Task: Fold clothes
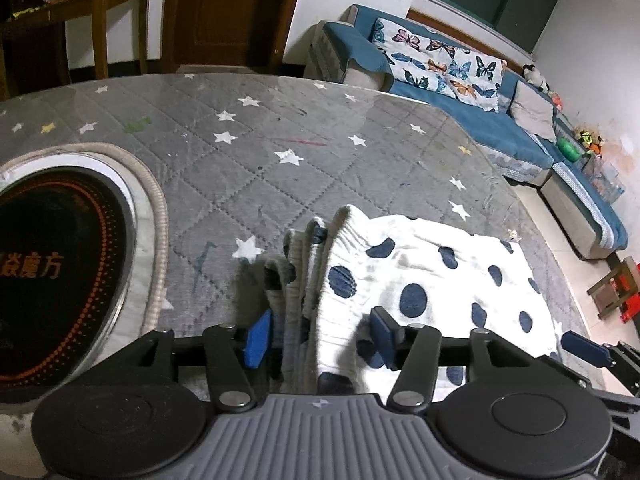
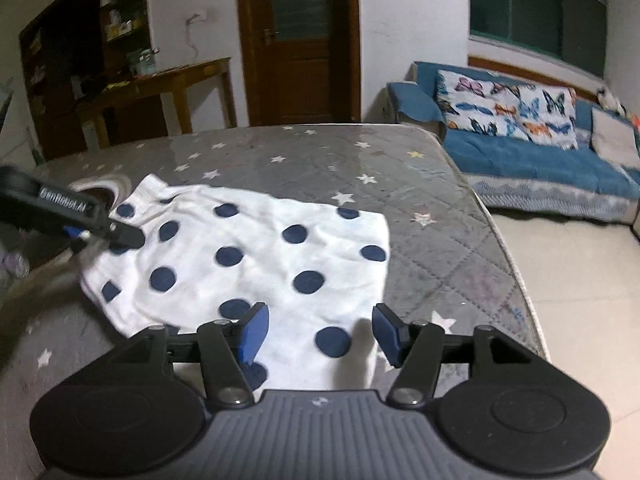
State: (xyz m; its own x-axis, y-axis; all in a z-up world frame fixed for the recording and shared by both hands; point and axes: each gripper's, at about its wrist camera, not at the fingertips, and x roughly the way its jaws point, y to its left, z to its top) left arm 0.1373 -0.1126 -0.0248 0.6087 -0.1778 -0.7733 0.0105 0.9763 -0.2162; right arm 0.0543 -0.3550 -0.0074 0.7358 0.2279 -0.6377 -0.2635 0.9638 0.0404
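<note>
While both grippers stand spread with nothing pinched, the polka-dot garment (image 2: 256,256) lies folded on the star-print table cover (image 2: 420,216). All places below are given relative to the garment.

Nearest, the right gripper (image 2: 320,330) straddles its near edge, blue pads clear of the cloth on either side. At its left end, the left gripper (image 1: 320,334) straddles the ribbed, bunched edge (image 1: 304,264); the pads stand apart and do not press the fabric, though the right pad sits very close to it.

Judged progress: the garment forms a compact, roughly rectangular stack of several layers, so at least one fold appears complete and the cloth appears released. Remaining work is probably a final fold or smoothing; this cannot be confirmed.

Left of the garment, a round black cooktop (image 1: 52,272) is set into the table. Beyond the garment stand a blue sofa (image 2: 532,160) and a wooden door (image 2: 300,40).

Hidden: the garment's near edge under both gripper bodies, its layer count, and its type. The left wrist view cuts off the cooktop.
</note>
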